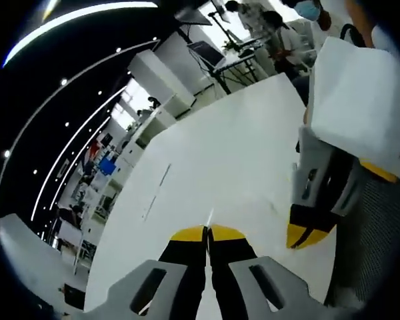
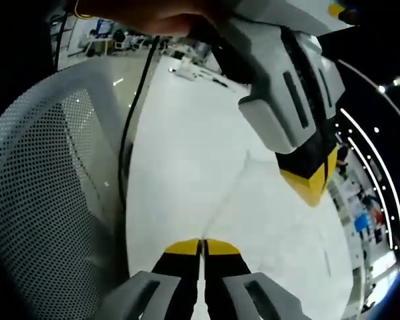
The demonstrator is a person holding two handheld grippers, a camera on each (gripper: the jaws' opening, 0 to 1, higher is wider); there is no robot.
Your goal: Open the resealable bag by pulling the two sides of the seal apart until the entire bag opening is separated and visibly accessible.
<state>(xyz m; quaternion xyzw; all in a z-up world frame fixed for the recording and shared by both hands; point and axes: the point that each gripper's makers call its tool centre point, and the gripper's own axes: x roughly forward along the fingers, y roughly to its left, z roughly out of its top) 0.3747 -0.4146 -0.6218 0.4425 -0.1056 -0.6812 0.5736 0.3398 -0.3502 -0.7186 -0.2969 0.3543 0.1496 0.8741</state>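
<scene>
Apparently both the left gripper [image 1: 207, 233] and the right gripper [image 2: 201, 247] pinch thin, clear film of the bag [image 2: 280, 227] over the table [image 1: 213, 153], jaws nearly closed. It looks light, limp and slippery, so hold right beside the seal on each side.

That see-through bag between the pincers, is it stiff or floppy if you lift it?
Probably floppy: the clear bag shows only as thin film with a soft crease over the white table. Likely very light too, since the right gripper and left gripper seem to pinch it with just their closed tips.
</scene>
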